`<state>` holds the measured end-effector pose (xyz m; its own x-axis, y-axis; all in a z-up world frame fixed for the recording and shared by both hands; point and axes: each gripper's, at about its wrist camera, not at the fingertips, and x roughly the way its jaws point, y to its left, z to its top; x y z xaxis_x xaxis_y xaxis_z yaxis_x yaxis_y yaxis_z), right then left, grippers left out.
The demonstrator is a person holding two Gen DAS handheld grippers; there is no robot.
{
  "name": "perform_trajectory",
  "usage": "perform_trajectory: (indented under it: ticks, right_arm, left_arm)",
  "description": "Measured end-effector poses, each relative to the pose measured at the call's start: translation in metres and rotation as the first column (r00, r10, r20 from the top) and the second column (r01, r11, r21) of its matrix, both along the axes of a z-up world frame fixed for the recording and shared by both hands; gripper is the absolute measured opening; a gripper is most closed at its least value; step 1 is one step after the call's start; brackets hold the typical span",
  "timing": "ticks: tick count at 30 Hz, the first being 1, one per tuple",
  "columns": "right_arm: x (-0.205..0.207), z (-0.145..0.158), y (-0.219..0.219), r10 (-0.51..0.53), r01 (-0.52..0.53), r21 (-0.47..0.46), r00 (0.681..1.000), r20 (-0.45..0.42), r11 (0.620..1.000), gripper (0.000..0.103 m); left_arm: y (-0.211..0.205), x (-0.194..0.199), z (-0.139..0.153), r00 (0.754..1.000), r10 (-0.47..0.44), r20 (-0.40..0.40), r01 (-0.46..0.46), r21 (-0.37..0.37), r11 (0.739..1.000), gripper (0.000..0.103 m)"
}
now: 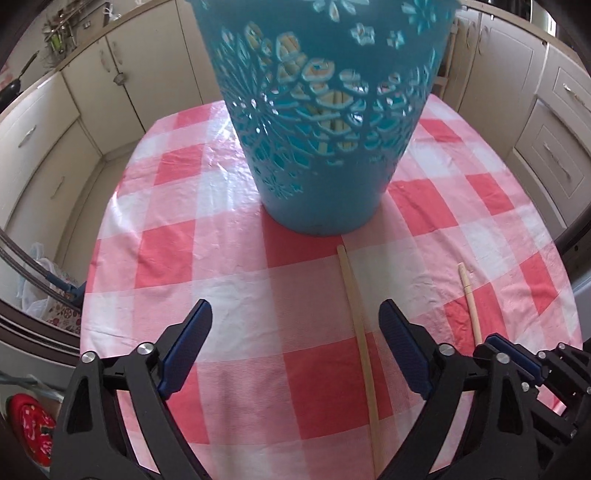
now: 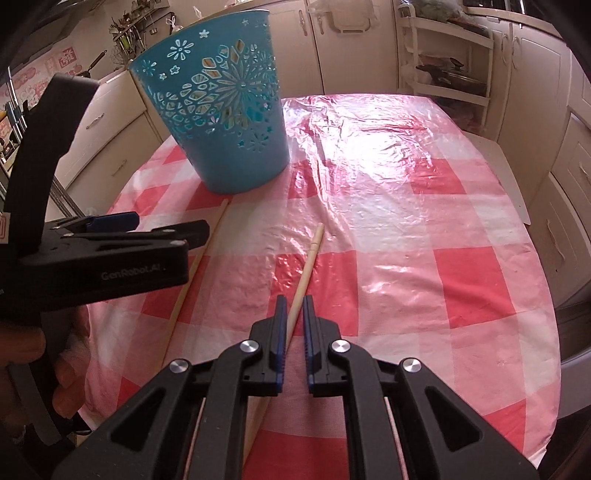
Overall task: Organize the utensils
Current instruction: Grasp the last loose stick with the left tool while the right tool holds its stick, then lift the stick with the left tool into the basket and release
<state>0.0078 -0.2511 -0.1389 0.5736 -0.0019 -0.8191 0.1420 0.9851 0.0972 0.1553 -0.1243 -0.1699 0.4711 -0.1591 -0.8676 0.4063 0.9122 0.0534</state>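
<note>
A teal perforated basket (image 1: 325,122) stands on the red-and-white checked tablecloth (image 1: 236,332), with several chopsticks inside showing through its holes; it also shows in the right wrist view (image 2: 225,107). Two loose wooden chopsticks lie in front of it. My left gripper (image 1: 295,332) is open above the cloth, with one chopstick (image 1: 360,325) lying between its fingers near the right one. My right gripper (image 2: 294,314) is shut on the other chopstick (image 2: 308,266), which also shows in the left wrist view (image 1: 469,295). The left gripper (image 2: 166,230) appears at the left of the right wrist view.
Cream kitchen cabinets (image 2: 535,92) surround the table. A white shelf rack (image 2: 450,55) stands beyond the table's far edge. A rack of utensils (image 1: 62,33) sits on the counter at the back left. Bags (image 1: 40,288) lie on the floor at the left.
</note>
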Motion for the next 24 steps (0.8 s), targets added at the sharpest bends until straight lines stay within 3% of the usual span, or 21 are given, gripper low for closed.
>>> perform_trajectory:
  ticks: [5, 8, 9, 10, 13, 18, 24]
  right_arm:
    - [0.0, 0.0, -0.002, -0.007, 0.007, 0.001, 1.0, 0.011, 1.0, 0.01]
    - [0.0, -0.001, 0.0, -0.006, 0.006, -0.017, 1.0, 0.016, 1.0, 0.01]
    - [0.001, -0.001, 0.0, -0.006, 0.007, -0.022, 1.0, 0.017, 1.0, 0.01]
    - [0.002, -0.001, 0.0, -0.008, 0.008, -0.027, 1.0, 0.017, 1.0, 0.011]
    - [0.006, -0.001, 0.003, -0.006, 0.007, -0.039, 1.0, 0.013, 0.999, 0.013]
    - [0.013, -0.002, 0.009, 0.011, -0.011, -0.071, 1.0, 0.002, 0.997, 0.013]
    - [0.022, -0.002, 0.018, 0.063, -0.064, -0.075, 0.998, -0.021, 0.995, 0.007]
  left_arm:
    - [-0.004, 0.001, -0.007, 1.0, -0.02, -0.01, 0.02, -0.004, 1.0, 0.066]
    - [-0.007, -0.002, -0.005, 0.999, -0.051, -0.015, 0.05, -0.041, 0.998, 0.038]
    - [-0.01, -0.005, -0.003, 0.997, -0.072, -0.014, 0.071, -0.043, 0.997, 0.018]
    - [-0.013, -0.007, -0.003, 0.995, -0.095, -0.019, 0.094, -0.049, 0.994, 0.006]
    - [-0.014, -0.013, -0.002, 0.992, -0.12, -0.024, 0.119, -0.046, 0.992, 0.005]
    - [0.01, -0.009, 0.005, 0.991, -0.107, -0.08, 0.097, -0.123, 0.988, 0.004]
    - [0.026, -0.02, 0.03, 0.982, -0.179, -0.055, 0.167, -0.164, 0.972, 0.004]
